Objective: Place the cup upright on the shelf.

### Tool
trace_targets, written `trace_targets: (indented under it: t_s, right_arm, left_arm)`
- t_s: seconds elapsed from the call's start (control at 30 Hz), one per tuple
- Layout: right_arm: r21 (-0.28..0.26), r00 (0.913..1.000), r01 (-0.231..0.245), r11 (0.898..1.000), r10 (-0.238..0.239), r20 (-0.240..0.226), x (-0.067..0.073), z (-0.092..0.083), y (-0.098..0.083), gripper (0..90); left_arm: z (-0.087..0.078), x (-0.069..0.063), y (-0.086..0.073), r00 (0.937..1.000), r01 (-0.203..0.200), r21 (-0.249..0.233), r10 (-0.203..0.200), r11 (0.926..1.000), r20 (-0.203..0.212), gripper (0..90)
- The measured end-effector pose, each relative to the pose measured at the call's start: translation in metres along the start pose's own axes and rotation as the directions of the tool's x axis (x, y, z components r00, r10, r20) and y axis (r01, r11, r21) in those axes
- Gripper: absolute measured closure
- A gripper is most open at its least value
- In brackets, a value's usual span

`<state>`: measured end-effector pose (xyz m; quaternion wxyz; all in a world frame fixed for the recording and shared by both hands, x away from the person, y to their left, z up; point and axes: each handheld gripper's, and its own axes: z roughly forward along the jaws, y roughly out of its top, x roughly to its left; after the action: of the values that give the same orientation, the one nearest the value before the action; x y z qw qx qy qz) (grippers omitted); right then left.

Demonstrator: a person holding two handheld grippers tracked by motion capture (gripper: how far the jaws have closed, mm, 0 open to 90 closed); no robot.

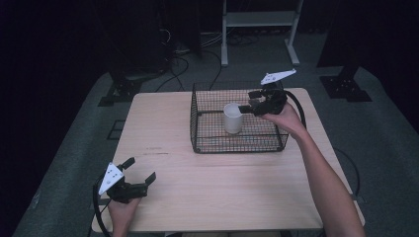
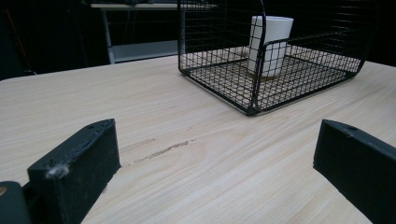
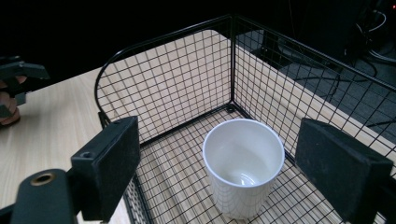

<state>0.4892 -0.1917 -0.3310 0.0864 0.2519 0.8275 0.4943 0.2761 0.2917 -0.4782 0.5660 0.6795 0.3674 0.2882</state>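
Observation:
A white cup (image 1: 232,118) stands upright and empty inside a black wire basket (image 1: 207,143) on the right half of the wooden table (image 1: 207,192). My right gripper (image 1: 248,102) hovers over the basket just right of the cup's rim. In the right gripper view, the right gripper (image 3: 224,156) is open, with the cup (image 3: 243,168) below and between its jaws, untouched. My left gripper (image 1: 140,170) rests low near the table's front left corner, open and holding nothing. In the left gripper view the left gripper (image 2: 224,154) faces the basket (image 2: 261,88) and the cup (image 2: 270,44) far ahead.
The basket's mesh walls (image 3: 187,79) surround the cup closely on all sides. Bare table spreads between the left gripper and the basket. Beyond the table are a dark floor, cables and a metal shelf frame (image 1: 259,19).

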Motion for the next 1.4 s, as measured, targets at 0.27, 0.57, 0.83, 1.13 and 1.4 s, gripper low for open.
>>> trace_targets:
  t_s: [0.27,0.57,0.83,1.13,1.4]
  right_arm:
    - [-0.009,0.9995,0.010,1.000,-0.010,-0.029,0.011,-0.011,-0.005,13.4]
    - [0.001,0.9987,0.028,1.000,-0.028,-0.043,0.021,-0.019,-0.017,13.3]
    - [-0.003,0.9975,0.040,0.999,-0.041,-0.059,0.028,-0.031,-0.019,13.4]
    - [-0.001,0.9963,0.053,0.999,-0.053,-0.067,0.037,-0.043,-0.031,13.3]
    - [-0.019,0.9971,0.046,0.999,-0.047,-0.060,0.038,-0.053,-0.045,13.4]
  left_arm:
    - [0.000,0.000,0.000,1.0000,-0.003,0.001,0.003,1.0000,0.001,0.0]
    - [0.001,0.000,0.000,1.0000,-0.006,0.003,0.006,1.0000,0.000,0.0]
    - [0.001,-0.001,0.000,1.0000,-0.008,0.004,0.008,1.0000,0.000,0.0]
    - [0.001,-0.001,0.000,1.0000,-0.010,0.004,0.010,0.9999,0.000,0.0]
    - [0.001,-0.001,0.000,0.9999,-0.012,0.007,0.012,0.9999,-0.002,0.0]
